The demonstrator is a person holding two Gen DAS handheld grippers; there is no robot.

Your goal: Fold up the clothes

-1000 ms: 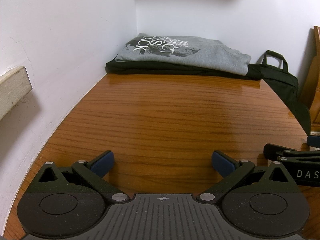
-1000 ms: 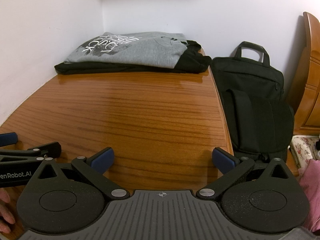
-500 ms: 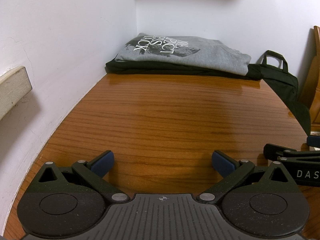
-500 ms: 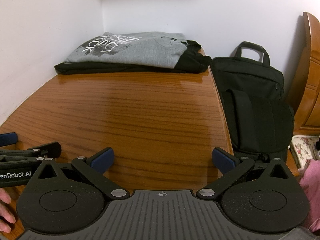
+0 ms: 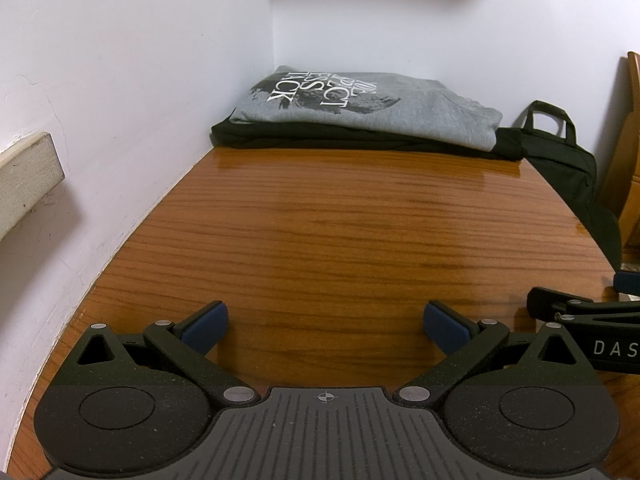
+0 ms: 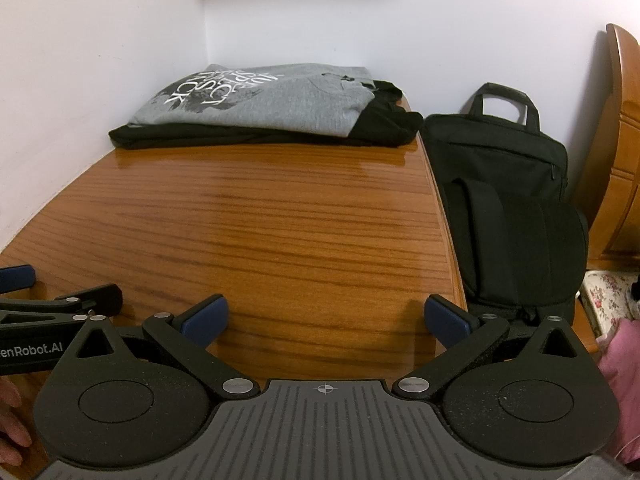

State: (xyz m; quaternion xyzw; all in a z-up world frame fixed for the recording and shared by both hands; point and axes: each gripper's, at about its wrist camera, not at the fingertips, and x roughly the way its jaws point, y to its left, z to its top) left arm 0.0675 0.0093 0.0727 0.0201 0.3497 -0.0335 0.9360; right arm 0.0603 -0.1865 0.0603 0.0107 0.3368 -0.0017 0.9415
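Counter (image 5: pixel 360 232): glossy brown wood, set into a white-walled corner. My left gripper (image 5: pixel 326 326): low over the near edge of the counter, fingers (image 5: pixel 206 326) spread wide apart, blue pads facing each other, nothing between them. My right gripper (image 6: pixel 325 322): just beside the left, at the same near edge, fingers (image 6: pixel 446 324) likewise spread wide and holding nothing; its right finger hangs past the counter's right side. Grey T-shirt (image 5: pixel 360 110): folded flat, white lettering and a dark print facing up, lying at the far end of the counter against the corner, well apart from both grippers. Black garment (image 6: pixel 384 126): folded under the grey T-shirt, its edge showing all along the front and bunched out at the right. Black bag (image 6: pixel 508 200): upright with handles on top, off the counter's right side, touching or nearly touching its edge. Wooden furniture (image 6: pixel 624 140): behind the bag, far right. Floral fabric (image 6: pixel 608 292): lower right, beyond the bag.
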